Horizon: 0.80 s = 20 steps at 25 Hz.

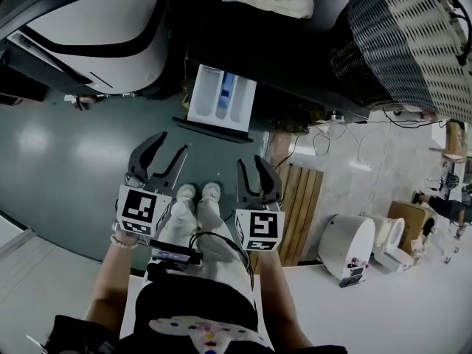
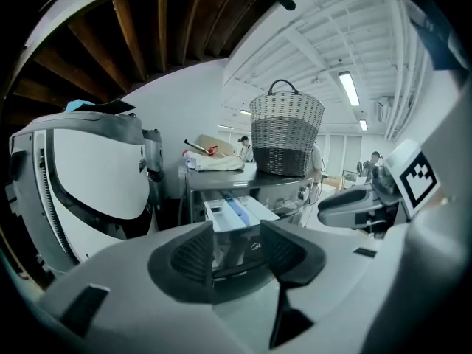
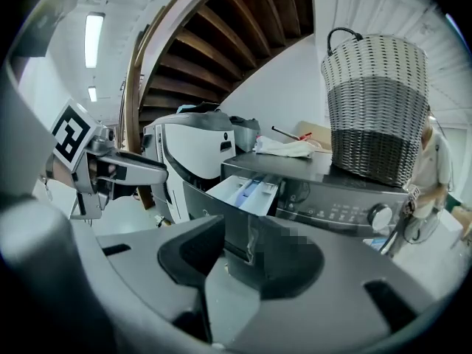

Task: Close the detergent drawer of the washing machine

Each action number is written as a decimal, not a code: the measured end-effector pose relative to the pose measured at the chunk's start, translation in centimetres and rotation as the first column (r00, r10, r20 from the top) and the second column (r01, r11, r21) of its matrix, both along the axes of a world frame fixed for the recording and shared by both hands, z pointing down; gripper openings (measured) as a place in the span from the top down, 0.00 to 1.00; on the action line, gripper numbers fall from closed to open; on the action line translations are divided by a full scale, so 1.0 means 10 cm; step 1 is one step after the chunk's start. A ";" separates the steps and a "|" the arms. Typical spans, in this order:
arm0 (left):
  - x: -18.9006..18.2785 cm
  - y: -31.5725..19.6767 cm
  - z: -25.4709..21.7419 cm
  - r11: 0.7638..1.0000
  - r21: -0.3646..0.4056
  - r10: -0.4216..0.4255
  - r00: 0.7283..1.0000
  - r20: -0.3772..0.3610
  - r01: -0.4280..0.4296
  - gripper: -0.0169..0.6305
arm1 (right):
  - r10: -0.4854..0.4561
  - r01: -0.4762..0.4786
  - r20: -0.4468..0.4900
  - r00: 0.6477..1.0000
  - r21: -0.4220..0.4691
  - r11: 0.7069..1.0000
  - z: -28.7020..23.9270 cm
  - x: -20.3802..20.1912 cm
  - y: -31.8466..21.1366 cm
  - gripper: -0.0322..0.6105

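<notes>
The drawer [image 1: 221, 98] stands pulled well out of the washer [image 1: 251, 28], its white compartments open to the top. Its long axis runs from the washer's front straight toward the person, so closing it means a push along that line, away from the body.

Both tools hang in front of the drawer's dark front panel, apart from it, with floor showing between. The left hand-held gripper [image 1: 168, 147] has its jaws wide apart with nothing in them. In the left gripper view the drawer [image 2: 236, 211] sits dead ahead, framed in the gap of the left hand-held gripper [image 2: 237, 242].

The right hand-held gripper [image 1: 252, 162] is also parted and empty. In the right gripper view the drawer [image 3: 247, 194] lies ahead and a little to the left of the gap [image 3: 236, 249], seen at a slant.

In the head view the drawer's front lies between the two tools and beyond them. The left tips look slightly nearer and better lined up, so I judge the left the likelier pusher.
</notes>
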<state>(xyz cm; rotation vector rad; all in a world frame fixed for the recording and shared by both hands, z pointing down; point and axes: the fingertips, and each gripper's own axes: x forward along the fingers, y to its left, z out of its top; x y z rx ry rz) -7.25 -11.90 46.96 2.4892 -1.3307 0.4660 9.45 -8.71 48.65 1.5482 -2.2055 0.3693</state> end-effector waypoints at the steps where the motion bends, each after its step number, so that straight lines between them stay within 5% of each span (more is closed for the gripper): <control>1: -0.01 -0.01 0.04 1.000 -0.005 -0.007 1.000 -0.002 0.006 0.67 | 0.001 -0.001 -0.001 1.000 -0.001 1.000 0.04 0.00 -0.02 0.75; 20: -0.03 -0.27 0.84 0.996 -0.067 -0.061 0.998 0.023 0.063 0.66 | 0.059 -0.061 -0.023 0.998 -0.100 0.993 0.84 0.05 -0.25 0.75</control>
